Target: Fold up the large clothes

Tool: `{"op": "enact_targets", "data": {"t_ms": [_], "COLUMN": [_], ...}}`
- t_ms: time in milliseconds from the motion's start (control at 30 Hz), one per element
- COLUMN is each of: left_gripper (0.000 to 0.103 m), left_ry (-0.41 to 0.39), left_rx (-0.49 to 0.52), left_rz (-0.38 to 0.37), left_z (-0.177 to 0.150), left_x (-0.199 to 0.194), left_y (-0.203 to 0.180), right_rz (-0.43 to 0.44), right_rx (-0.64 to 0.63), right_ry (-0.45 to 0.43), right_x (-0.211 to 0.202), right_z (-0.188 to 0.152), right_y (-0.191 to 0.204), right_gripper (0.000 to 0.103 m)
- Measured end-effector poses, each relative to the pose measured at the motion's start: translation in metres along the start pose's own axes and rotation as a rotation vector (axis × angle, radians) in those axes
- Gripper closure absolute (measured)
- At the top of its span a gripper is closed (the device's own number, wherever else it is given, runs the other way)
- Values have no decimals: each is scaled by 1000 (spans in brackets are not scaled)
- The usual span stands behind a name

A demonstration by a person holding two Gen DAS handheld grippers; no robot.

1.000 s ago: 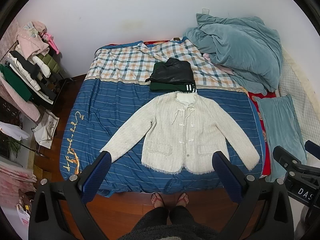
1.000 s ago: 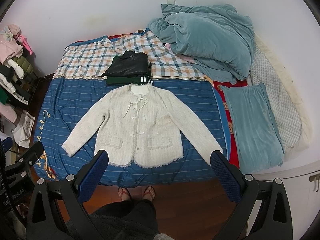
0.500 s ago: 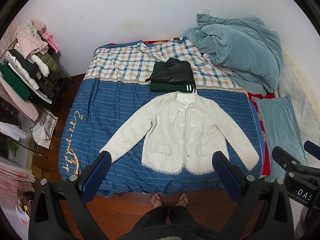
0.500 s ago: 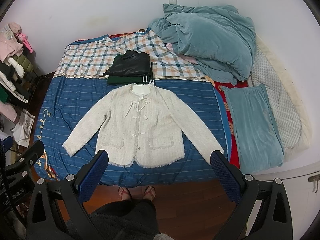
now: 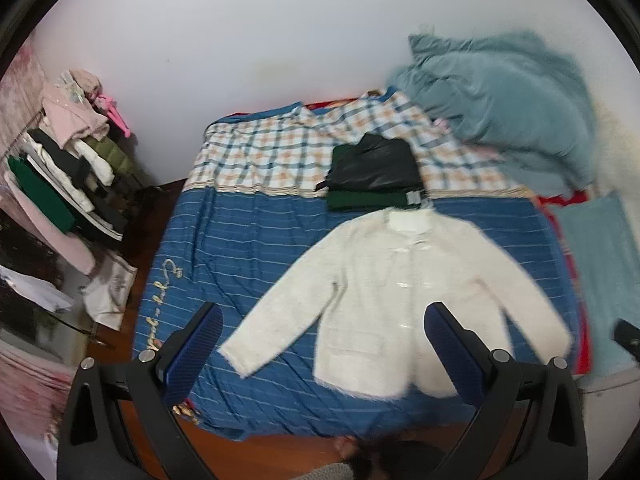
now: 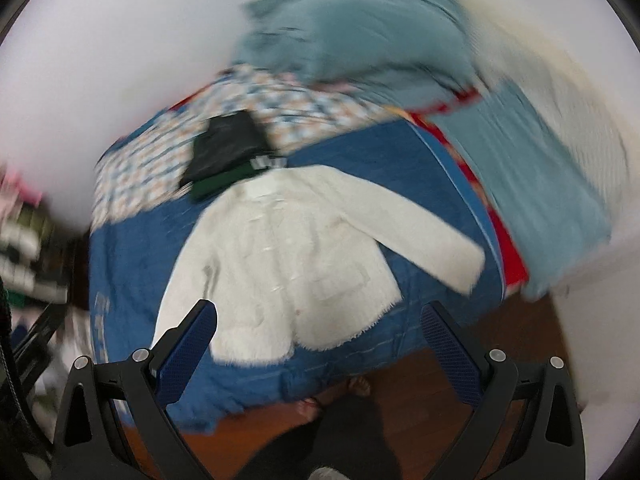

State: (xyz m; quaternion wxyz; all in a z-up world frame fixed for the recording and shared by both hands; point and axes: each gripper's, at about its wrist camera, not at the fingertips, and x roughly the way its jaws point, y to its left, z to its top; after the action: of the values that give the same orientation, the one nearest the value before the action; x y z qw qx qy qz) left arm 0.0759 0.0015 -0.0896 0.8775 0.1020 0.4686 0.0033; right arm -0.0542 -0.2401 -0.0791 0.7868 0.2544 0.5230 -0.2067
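Observation:
A cream-white tweed jacket (image 5: 404,292) lies flat, front up, sleeves spread, on the blue striped bed cover (image 5: 248,240). It also shows in the blurred right wrist view (image 6: 296,264). My left gripper (image 5: 322,320) is open and empty, held above the near bed edge, over the jacket's left sleeve and hem. My right gripper (image 6: 320,320) is open and empty, above the jacket's hem. A sliver of the right gripper shows at the left wrist view's right edge (image 5: 628,334).
A folded black and green pile (image 5: 374,176) lies just beyond the jacket's collar. A teal duvet (image 5: 504,96) is heaped at the bed's far right, with a teal pillow (image 5: 600,256) beside it. A clothes rack (image 5: 60,176) stands left. The person's feet (image 6: 352,392) are on the wooden floor.
Both grippers have swung: the left view shifted so the bed sits further right and closer; the right view tilted and blurred with fast motion. The jacket has not moved. Both stay open.

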Motion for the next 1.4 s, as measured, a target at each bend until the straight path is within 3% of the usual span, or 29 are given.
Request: {"op": "enact_targets", "data": {"t_ms": [67, 133, 300, 533, 667, 700, 767, 800, 833, 867, 900, 967, 1033, 1200, 1267, 1300, 1367, 1400], "left_gripper": [0, 0, 0, 0, 0, 0, 0, 0, 0, 0, 0, 0, 0, 0, 0, 0, 0, 0], "left_ry": [26, 60, 141, 305, 378, 392, 409, 418, 422, 422, 416, 411, 424, 399, 382, 380, 374, 368], "left_rx": [18, 16, 13, 61, 38, 34, 34, 33, 25, 19, 14, 11, 7, 16, 24, 25, 15, 6], "left_rz": [38, 52, 126, 191, 185, 192, 204, 204, 194, 183, 166, 143, 113, 91, 92, 92, 90, 86], "left_z": [0, -2, -6, -24, -37, -41, -45, -45, -46, -46, -48, -49, -54, -61, -63, -64, -63, -61], "left_x": [34, 69, 145, 263, 324, 340, 365, 375, 387, 394, 399, 411, 423, 441, 448, 450, 454, 455], "left_y": [-11, -24, -59, -116, -138, -144, -154, -159, -166, -169, -171, -178, -184, -192, -192, -192, -187, -183], "right_rz": [9, 32, 164, 212, 211, 209, 151, 164, 208, 205, 178, 158, 201, 295, 271, 240, 240, 229], "right_rx": [144, 272, 579, 987, 1241, 1266, 1297, 1321, 1327, 1283, 1227, 1168, 1174, 1234, 1249, 1239, 1199, 1180], "right_ry": [31, 67, 145, 203, 145, 125, 72, 31, -32, -90, -126, -100, -18, -156, -210, -237, -255, -260], "right_x": [49, 100, 237, 399, 460, 468, 470, 464, 456, 445, 440, 451, 477, 499, 496, 497, 498, 494], "right_z": [0, -2, -9, -28, -45, -44, -39, -35, -28, -16, -6, 0, -4, -5, -2, 3, 22, 30], "right_y": [-48, -93, -191, -279, -326, -334, -348, -352, -355, -358, -361, -366, -374, -383, -376, -372, -361, -358], "right_gripper": [4, 14, 16, 16, 16, 16, 32, 59, 74, 77, 77, 76, 54, 30, 30, 36, 90, 93]}}
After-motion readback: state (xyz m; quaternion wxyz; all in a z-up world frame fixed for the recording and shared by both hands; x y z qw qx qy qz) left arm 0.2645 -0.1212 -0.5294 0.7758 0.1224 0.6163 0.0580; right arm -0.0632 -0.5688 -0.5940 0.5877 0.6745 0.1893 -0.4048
